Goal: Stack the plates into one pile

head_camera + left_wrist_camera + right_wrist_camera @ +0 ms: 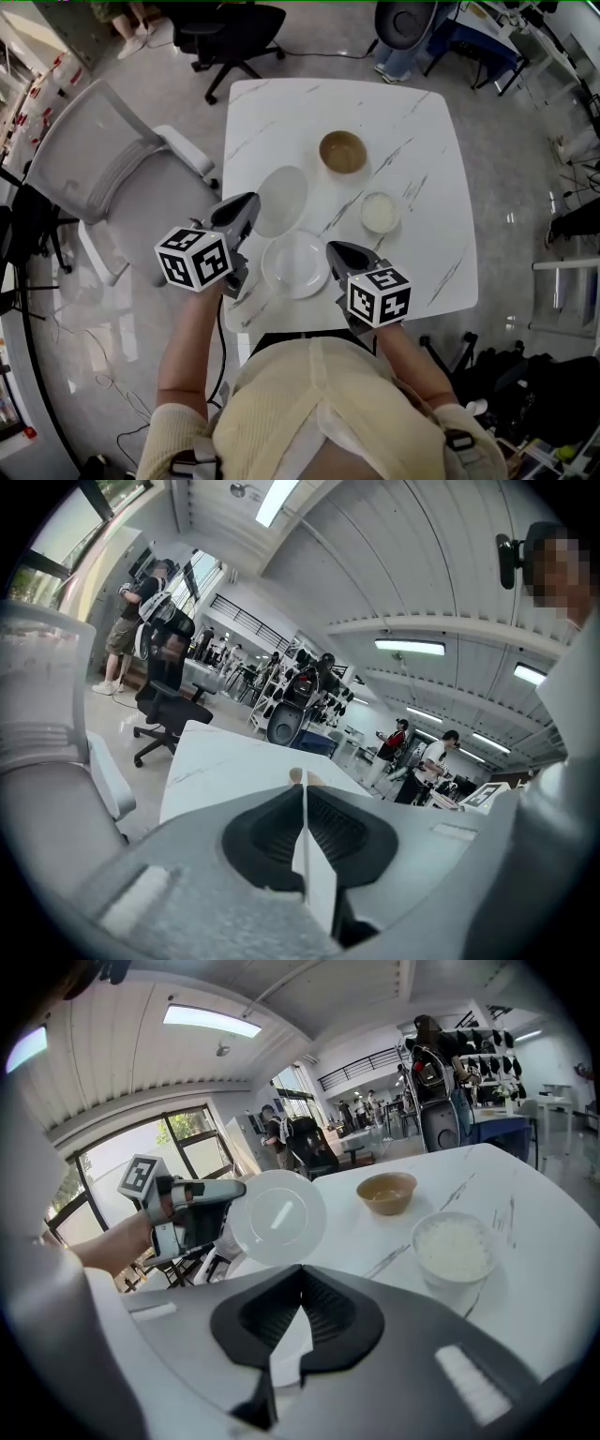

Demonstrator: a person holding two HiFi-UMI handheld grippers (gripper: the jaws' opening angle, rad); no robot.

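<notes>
Two white plates are in play on the white marble table [412, 103]. My left gripper [253, 200] is shut on the rim of one plate [281, 200], which hangs tilted above the table's left side. In the left gripper view that plate [314, 874] shows edge-on between the closed jaws. The right gripper view shows it as a round disc [277, 1216] held up in the air. The second plate [295, 264] lies near the table's front edge, and my right gripper [330, 247] is shut on its right rim [291, 1344].
A brown bowl [342, 151] stands mid-table, and a small white bowl [380, 212] with white filling stands to its front right. A grey office chair [94, 159] is close to the table's left side, and a black chair [230, 37] stands beyond the far edge.
</notes>
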